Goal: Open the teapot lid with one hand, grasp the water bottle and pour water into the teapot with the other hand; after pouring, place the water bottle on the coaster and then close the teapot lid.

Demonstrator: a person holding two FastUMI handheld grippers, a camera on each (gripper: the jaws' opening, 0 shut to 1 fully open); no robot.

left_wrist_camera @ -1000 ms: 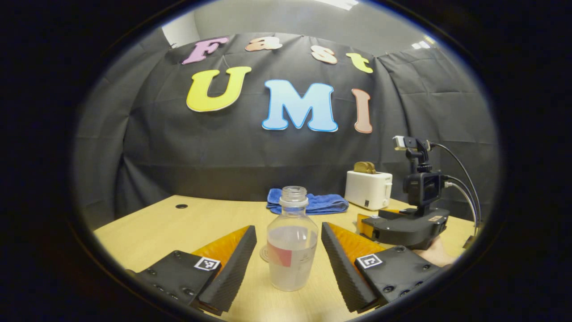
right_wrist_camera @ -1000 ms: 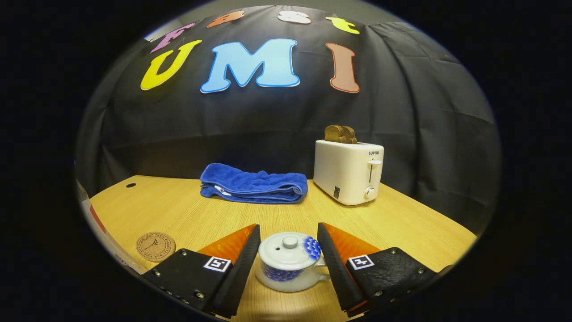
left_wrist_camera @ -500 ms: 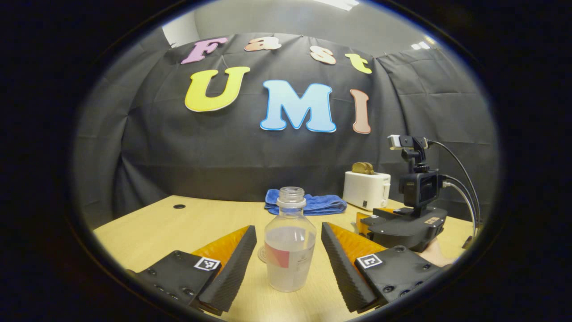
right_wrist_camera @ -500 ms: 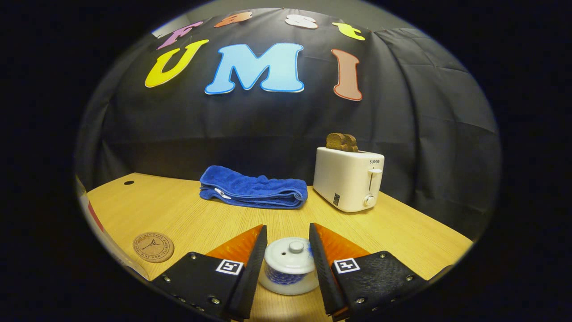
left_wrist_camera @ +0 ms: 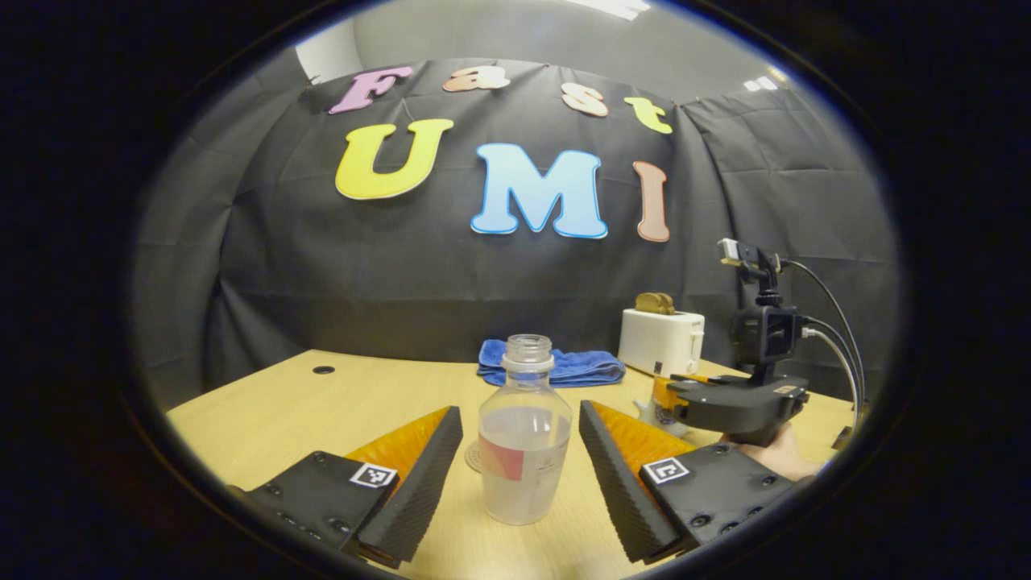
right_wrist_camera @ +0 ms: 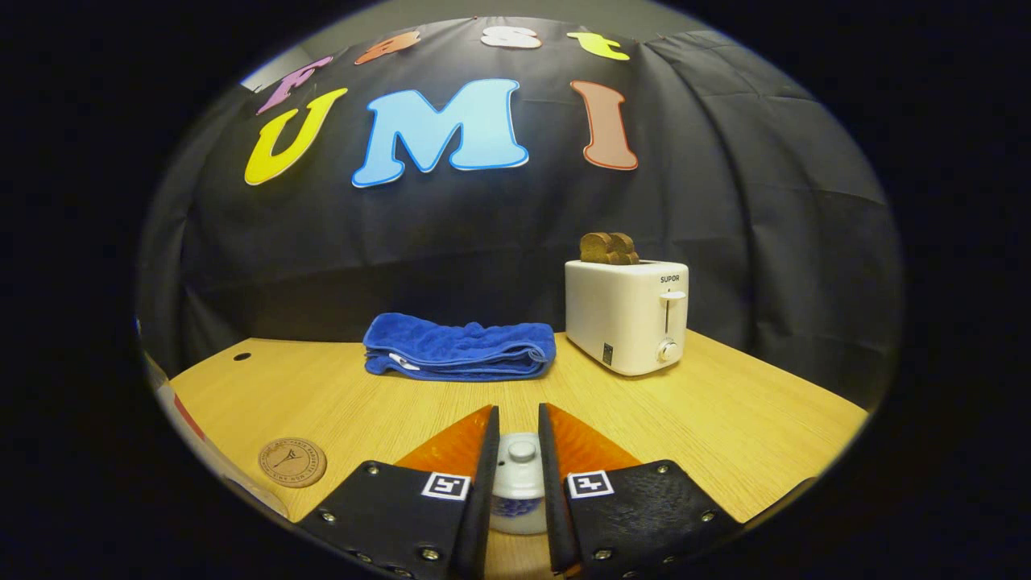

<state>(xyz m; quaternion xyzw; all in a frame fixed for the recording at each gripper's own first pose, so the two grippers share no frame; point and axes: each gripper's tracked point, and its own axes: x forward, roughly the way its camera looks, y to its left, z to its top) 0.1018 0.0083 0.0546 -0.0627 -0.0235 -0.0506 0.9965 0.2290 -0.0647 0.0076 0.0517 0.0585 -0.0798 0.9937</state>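
Note:
A clear, uncapped water bottle (left_wrist_camera: 525,439), partly filled, stands upright on the wooden table (left_wrist_camera: 322,411). My left gripper (left_wrist_camera: 519,412) is open, one finger on each side of the bottle and neither touching it. Just behind the bottle lies the round cork coaster (left_wrist_camera: 470,457), which the right gripper view puts at the lower left (right_wrist_camera: 291,461). My right gripper (right_wrist_camera: 517,427) has shut on the white teapot lid (right_wrist_camera: 521,463) around its knob. The blue-patterned teapot (right_wrist_camera: 509,511) sits below it. In the left gripper view, the right gripper (left_wrist_camera: 737,403) hangs over the teapot (left_wrist_camera: 662,412) at the right.
A folded blue towel (right_wrist_camera: 459,348) lies at the back of the table. Beside it stands a white toaster (right_wrist_camera: 627,316) with bread in its slots. A person's hand (left_wrist_camera: 777,455) holds the right gripper. A small hole (left_wrist_camera: 324,370) marks the table's far left.
My right gripper's fingers have narrowed from wide apart around the teapot to tight against its lid. The left gripper and the bottle have hardly moved.

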